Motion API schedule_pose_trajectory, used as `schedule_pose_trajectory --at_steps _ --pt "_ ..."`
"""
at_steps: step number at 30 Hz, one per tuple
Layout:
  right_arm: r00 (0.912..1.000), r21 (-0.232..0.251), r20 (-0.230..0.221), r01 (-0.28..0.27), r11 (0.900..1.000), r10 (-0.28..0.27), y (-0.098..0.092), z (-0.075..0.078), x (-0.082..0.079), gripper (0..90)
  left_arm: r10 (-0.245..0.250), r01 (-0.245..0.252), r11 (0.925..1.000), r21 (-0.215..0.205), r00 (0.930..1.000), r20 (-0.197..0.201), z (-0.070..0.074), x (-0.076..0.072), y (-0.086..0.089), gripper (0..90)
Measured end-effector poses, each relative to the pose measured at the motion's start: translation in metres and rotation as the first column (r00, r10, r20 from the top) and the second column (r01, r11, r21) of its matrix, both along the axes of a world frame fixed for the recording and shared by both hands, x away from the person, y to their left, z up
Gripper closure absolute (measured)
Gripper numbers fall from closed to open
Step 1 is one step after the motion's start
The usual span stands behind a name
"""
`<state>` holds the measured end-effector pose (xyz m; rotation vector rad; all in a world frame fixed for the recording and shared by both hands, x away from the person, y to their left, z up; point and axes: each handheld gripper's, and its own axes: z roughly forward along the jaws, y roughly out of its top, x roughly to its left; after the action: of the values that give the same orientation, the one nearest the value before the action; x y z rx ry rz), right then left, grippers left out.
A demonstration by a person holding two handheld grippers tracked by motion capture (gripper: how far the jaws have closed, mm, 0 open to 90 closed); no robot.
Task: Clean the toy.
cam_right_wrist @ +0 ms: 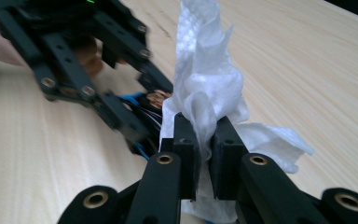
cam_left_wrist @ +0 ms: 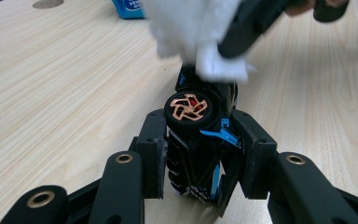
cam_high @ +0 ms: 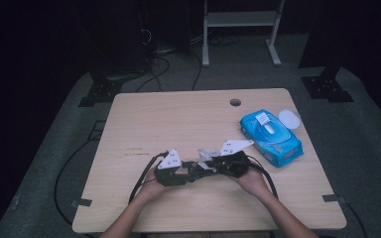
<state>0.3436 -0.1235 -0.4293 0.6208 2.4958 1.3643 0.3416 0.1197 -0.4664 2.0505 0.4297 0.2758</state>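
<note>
My left gripper is shut on a small black toy car with blue trim and a copper-coloured wheel, held on its side just above the table. My right gripper is shut on a crumpled white wipe. The wipe rests against the far end of the car, and its folds hide that end. In the high view the left gripper and the right gripper meet tip to tip near the table's front edge, with the wipe bunched between them.
A blue pack of wet wipes lies at the right of the wooden table, with a round white lid behind it. A cable hole sits near the far edge. Cables trail off the front left.
</note>
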Motion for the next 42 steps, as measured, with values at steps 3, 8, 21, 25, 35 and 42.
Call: schedule_pose_trajectory --at_steps 3,8,21,25,35,42 --pt "0.9990 0.003 0.010 -0.044 0.999 0.044 0.019 -0.001 -0.004 81.5 -0.003 0.003 1.0000 -0.006 1.0000 0.001 -0.001 0.000 0.001 59.4" --pt "0.9992 -0.013 0.020 -0.034 0.999 0.034 0.014 0.000 -0.002 81.6 -0.006 0.006 1.0000 -0.004 1.0000 0.001 0.000 0.001 0.001 59.5" --pt "0.9997 0.007 0.000 0.025 1.000 -0.025 -0.014 -0.001 -0.002 81.4 -0.006 0.006 1.0000 0.000 1.0000 -0.001 0.000 0.001 0.001 59.5" --pt "0.9997 -0.025 0.024 0.009 1.000 -0.008 -0.008 0.001 -0.002 81.5 -0.007 0.007 1.0000 0.001 1.0000 -0.001 0.000 0.001 0.002 59.5" --pt "0.9928 -0.020 0.005 0.120 0.993 -0.120 -0.056 0.003 0.001 81.5 -0.006 0.006 0.9999 0.011 0.9999 0.010 0.001 0.002 0.002 59.5" --pt "0.9947 -0.019 -0.003 0.103 0.995 -0.103 -0.047 0.004 0.003 81.6 -0.014 0.014 0.9998 0.013 0.9998 0.016 0.001 0.002 0.002 59.5"
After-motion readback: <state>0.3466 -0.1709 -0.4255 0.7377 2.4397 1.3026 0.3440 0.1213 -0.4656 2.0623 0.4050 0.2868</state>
